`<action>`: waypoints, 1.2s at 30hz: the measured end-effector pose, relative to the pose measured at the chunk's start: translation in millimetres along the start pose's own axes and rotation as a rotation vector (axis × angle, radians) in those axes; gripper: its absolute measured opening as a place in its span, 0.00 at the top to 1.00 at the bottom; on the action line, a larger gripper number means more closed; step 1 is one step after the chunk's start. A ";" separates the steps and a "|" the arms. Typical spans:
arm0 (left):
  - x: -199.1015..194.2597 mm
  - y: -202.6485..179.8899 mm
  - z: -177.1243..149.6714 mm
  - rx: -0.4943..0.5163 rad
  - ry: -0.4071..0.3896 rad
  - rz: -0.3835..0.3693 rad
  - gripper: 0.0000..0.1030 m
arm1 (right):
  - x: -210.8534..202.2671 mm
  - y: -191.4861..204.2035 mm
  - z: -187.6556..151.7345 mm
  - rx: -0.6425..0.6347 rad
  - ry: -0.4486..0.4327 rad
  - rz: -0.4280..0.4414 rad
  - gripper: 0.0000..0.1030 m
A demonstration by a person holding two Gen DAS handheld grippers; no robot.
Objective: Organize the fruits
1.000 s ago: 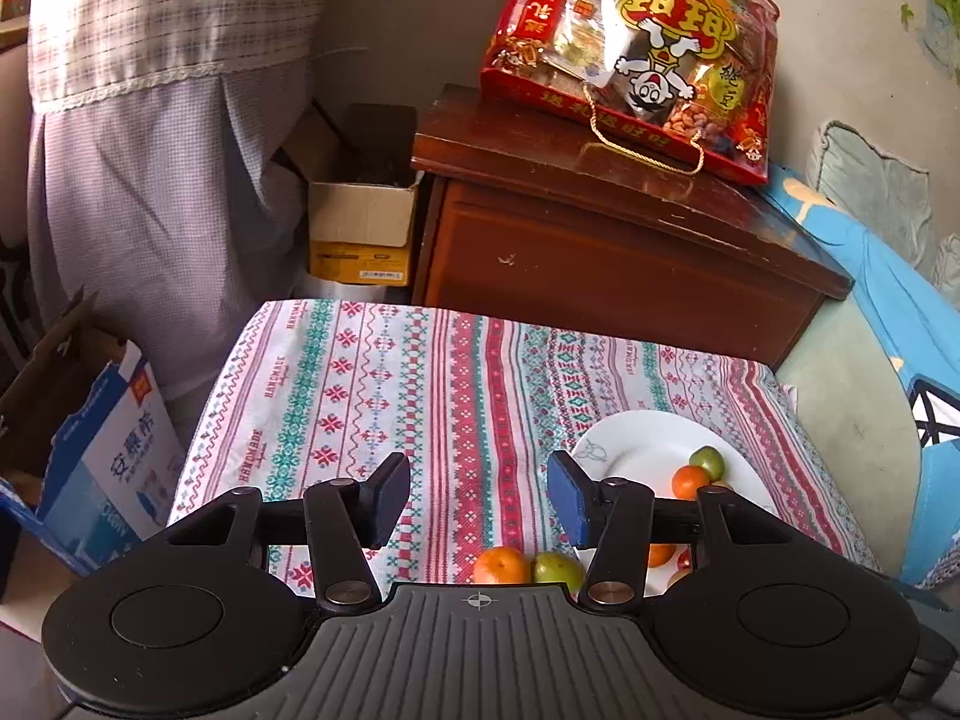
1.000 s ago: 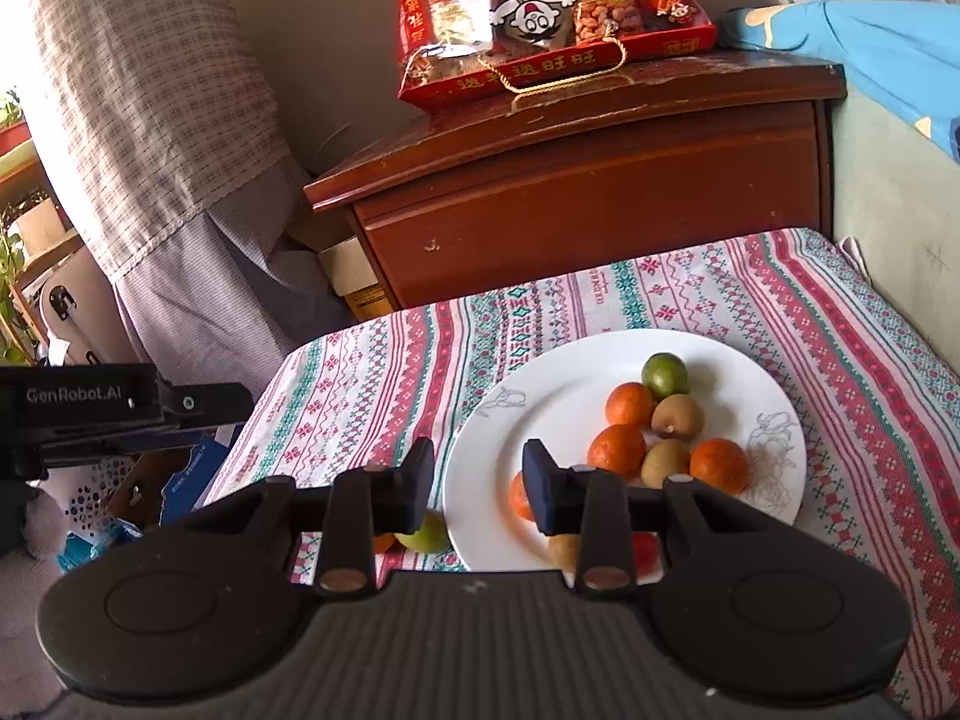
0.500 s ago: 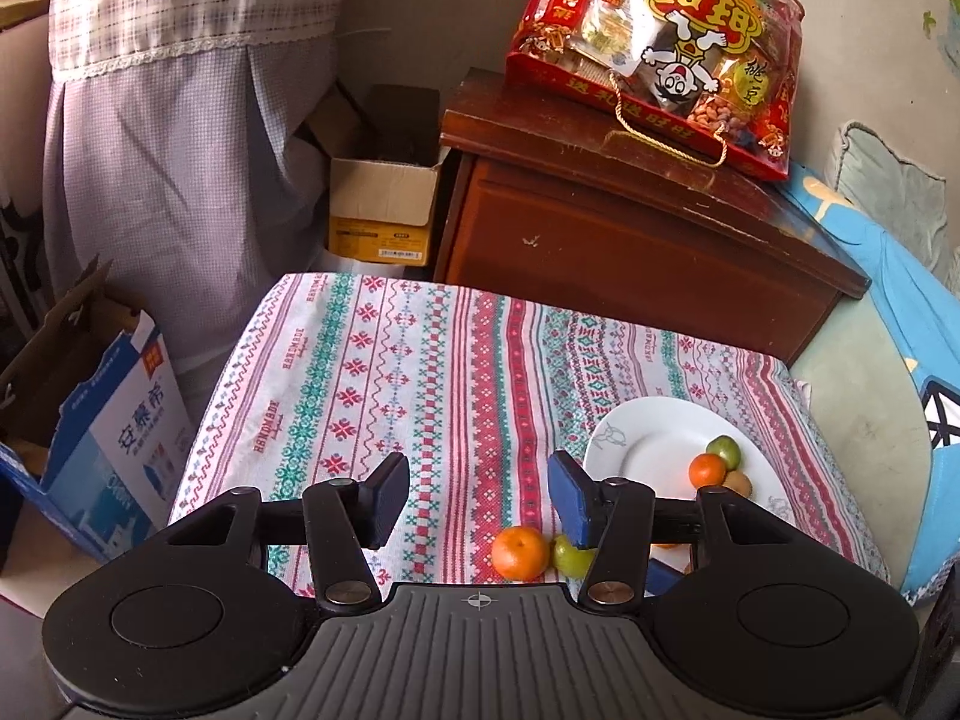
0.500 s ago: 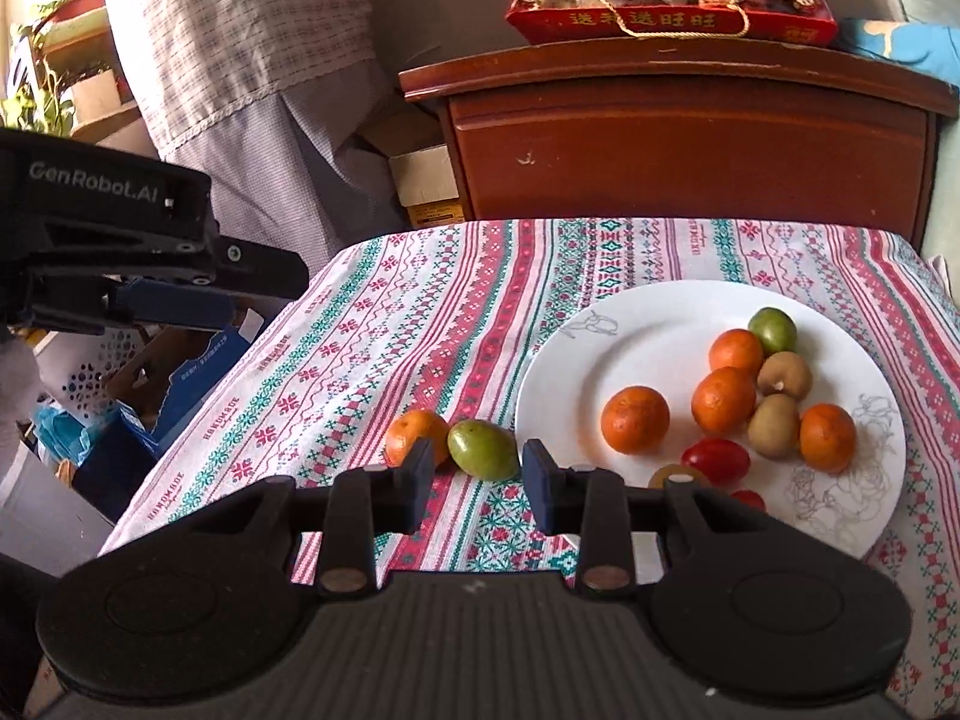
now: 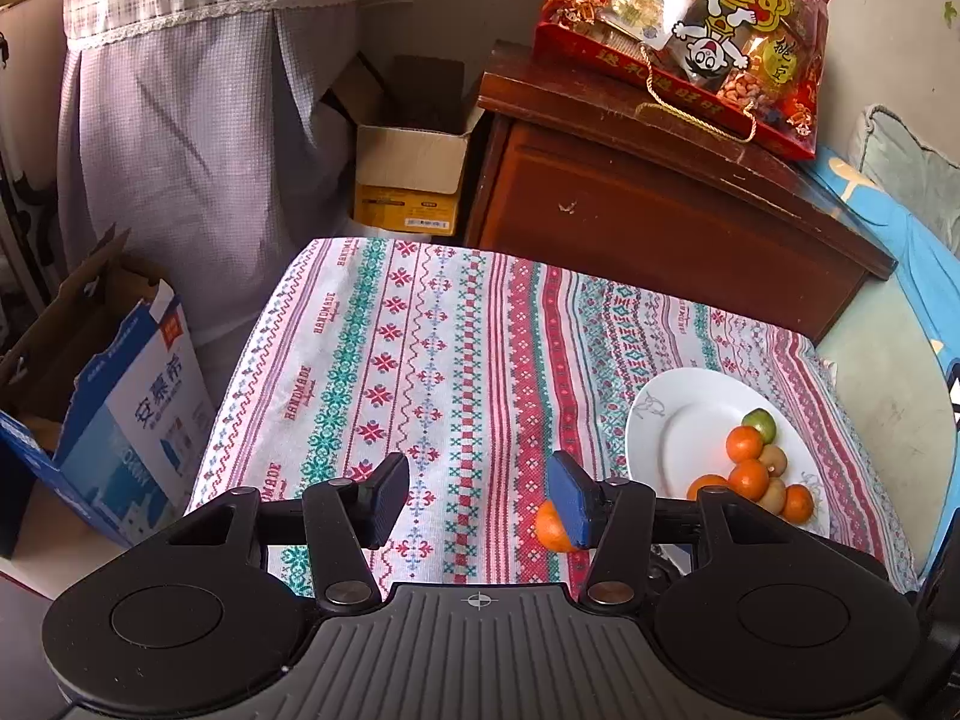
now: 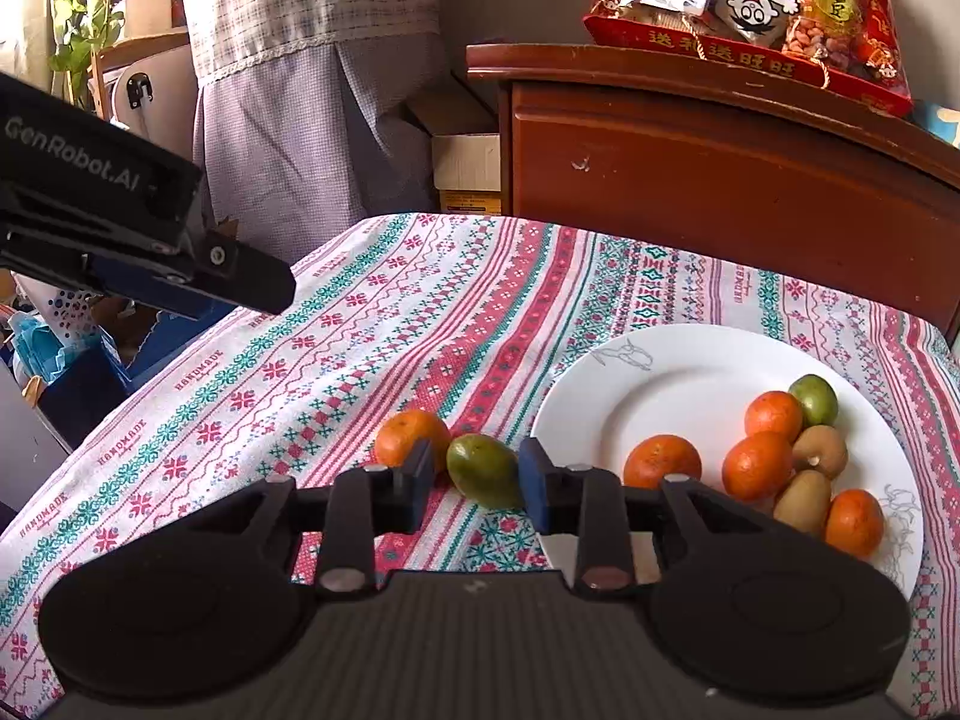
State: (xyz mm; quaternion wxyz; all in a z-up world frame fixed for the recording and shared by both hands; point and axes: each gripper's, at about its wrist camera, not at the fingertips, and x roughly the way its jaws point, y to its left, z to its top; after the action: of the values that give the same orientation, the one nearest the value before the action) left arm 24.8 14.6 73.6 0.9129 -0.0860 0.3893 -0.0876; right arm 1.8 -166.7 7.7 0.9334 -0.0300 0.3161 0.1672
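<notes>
Since half a second ago the right tongs (image 6: 477,474) have closed in on the oval green fruit (image 6: 485,469), which now sits between their parted fingers, while the left tongs (image 5: 478,495) have drawn back so more of the striped red, green and white embroidered cloth on the desk (image 5: 420,360) shows. In the left wrist view the loose round orange mandarin (image 5: 551,527) is half hidden behind the blue right-hand pad, and the green fruit is out of sight there. From the right wrist view the mandarin (image 6: 411,435) lies touching the green fruit, near the front edge of the desk, just beside the round white ceramic plate (image 6: 678,378); whether the pads touch the green fruit I cannot tell. The plate holds mandarins, brown kiwis and a green fruit toward its right rim; its near edge is covered by the tongs. Both tongs stand released, the left wide apart over bare cloth, holding nothing.
</notes>
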 end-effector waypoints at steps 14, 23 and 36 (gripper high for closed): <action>4.7 8.5 -2.0 -0.025 0.022 0.021 0.51 | 12.4 3.5 -5.3 0.060 0.013 -0.016 0.72; 11.0 8.4 -3.4 -0.025 0.043 0.020 0.51 | 21.0 -0.1 -1.6 0.107 0.014 -0.025 0.73; 37.3 -17.6 -26.0 0.090 0.088 -0.019 0.51 | -16.2 -5.2 -17.1 0.193 0.090 -0.004 0.73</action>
State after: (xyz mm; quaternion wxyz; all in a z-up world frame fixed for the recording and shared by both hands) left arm 29.7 -13.3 33.9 0.8970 -0.0444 0.4240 -0.1173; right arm -18.4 -179.1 3.5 0.9171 0.0518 0.3724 0.1324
